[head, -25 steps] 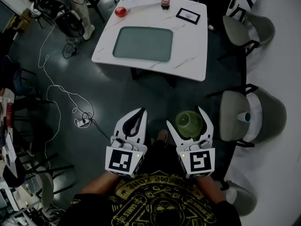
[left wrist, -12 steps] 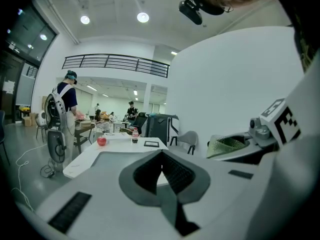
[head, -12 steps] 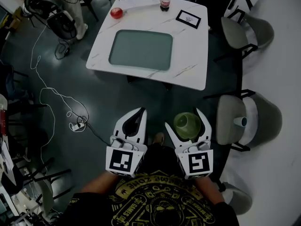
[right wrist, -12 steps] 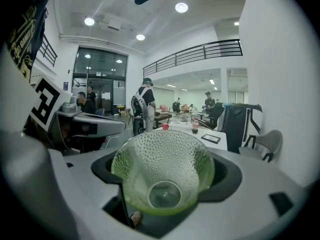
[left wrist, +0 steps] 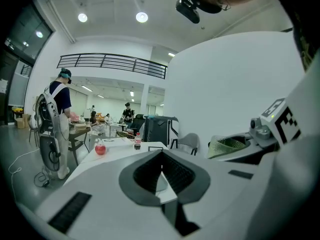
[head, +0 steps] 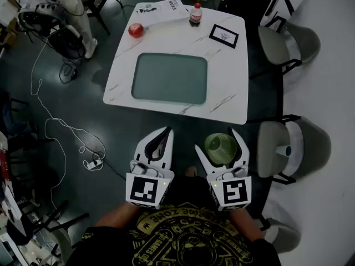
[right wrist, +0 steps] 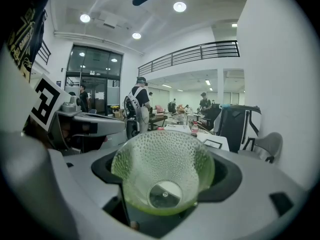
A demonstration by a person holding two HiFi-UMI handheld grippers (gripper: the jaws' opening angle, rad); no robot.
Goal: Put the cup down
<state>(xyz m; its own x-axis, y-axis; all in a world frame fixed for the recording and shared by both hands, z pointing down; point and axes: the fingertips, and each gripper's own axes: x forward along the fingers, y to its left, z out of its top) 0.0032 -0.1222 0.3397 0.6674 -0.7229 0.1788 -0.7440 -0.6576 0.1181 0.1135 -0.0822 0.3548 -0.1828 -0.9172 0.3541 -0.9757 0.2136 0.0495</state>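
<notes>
A green dimpled translucent cup (head: 220,147) sits upright between the jaws of my right gripper (head: 217,141), which is shut on its sides. In the right gripper view the cup (right wrist: 162,171) fills the middle and I can see down to its round base. My left gripper (head: 164,133) hangs beside it with nothing in its shut jaws. The left gripper view shows the same cup (left wrist: 227,146) at the right. Both grippers are over the dark floor, short of the near edge of the white marble table (head: 230,87).
A grey tray (head: 172,77) lies in the table's middle. At its far side are a red apple (head: 135,30), a small bottle (head: 195,14), a framed card (head: 223,35) and a paper (head: 161,7). Grey chairs (head: 294,143) stand at the right; cables (head: 61,143) trail left.
The table has drawn nearer to both grippers in the head view. The grippers keep their side-by-side pose, and the cup stays in the right one.
</notes>
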